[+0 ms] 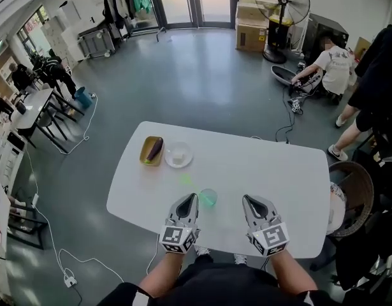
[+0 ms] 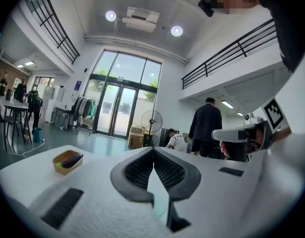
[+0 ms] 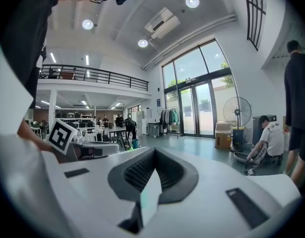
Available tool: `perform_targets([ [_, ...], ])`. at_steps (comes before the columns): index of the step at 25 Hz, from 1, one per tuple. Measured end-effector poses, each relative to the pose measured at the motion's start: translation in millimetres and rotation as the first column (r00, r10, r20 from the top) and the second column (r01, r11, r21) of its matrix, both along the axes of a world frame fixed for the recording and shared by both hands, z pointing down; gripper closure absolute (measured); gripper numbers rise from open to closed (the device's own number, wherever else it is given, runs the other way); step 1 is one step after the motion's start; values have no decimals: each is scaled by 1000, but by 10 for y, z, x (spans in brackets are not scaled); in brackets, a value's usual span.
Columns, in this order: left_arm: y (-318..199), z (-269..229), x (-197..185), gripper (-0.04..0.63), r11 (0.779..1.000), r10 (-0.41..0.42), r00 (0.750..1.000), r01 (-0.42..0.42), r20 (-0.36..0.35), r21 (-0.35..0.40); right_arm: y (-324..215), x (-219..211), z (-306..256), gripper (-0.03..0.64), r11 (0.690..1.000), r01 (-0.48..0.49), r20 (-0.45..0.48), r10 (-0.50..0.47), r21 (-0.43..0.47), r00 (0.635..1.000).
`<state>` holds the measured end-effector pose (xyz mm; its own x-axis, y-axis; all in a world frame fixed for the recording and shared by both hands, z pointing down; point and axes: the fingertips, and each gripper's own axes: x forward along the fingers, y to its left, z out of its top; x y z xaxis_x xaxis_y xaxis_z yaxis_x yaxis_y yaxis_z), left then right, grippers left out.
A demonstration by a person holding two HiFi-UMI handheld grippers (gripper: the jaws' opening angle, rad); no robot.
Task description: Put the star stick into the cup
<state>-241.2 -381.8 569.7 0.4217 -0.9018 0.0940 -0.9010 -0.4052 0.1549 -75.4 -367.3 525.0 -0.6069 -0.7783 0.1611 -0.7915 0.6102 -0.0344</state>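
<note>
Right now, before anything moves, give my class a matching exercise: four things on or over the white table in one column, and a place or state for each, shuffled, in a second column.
Column A
1. yellow tray
2. white dish
3. green cup
4. left hand-held gripper

Column B
a. jaws together, nothing held
b. holds a dark purple thing
c. just right of the yellow tray in the head view
d. see-through, standing on the near half of the table

Pairs: 1-b, 2-c, 3-d, 4-a
</note>
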Motion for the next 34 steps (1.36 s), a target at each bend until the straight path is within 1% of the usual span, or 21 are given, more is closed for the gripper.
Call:
perform_targets([
  [4,3,-464,120,583,995,34,999,-36,14,96,11,-4,-166,611,1000,4,28,-4,31,1000],
  [6,6,-608,236,583,989,64,996,-71,61,133,0,15,-253,611,999,4,27,-5,45,1000],
  [8,-6,-721,376,583,983,86,992,-100,94,151,-19,56,-341,612,998,3,17,-4,66,1000],
  [11,-11,-748,487,583,979,112,988,-127,105,157,-19,108,-485,612,994,-21,-4,22,106,1000],
  [15,-29,-742,534,583,979,125,988,-138,93,152,-77,155,-628,614,989,-63,-12,65,136,998],
  [23,-25,-715,678,583,977,157,983,-168,92,130,-98,364,-662,614,981,-140,33,137,134,990],
  [34,-32,-752,800,583,973,191,978,-200,88,116,-64,460,-679,614,977,-168,35,164,135,986],
])
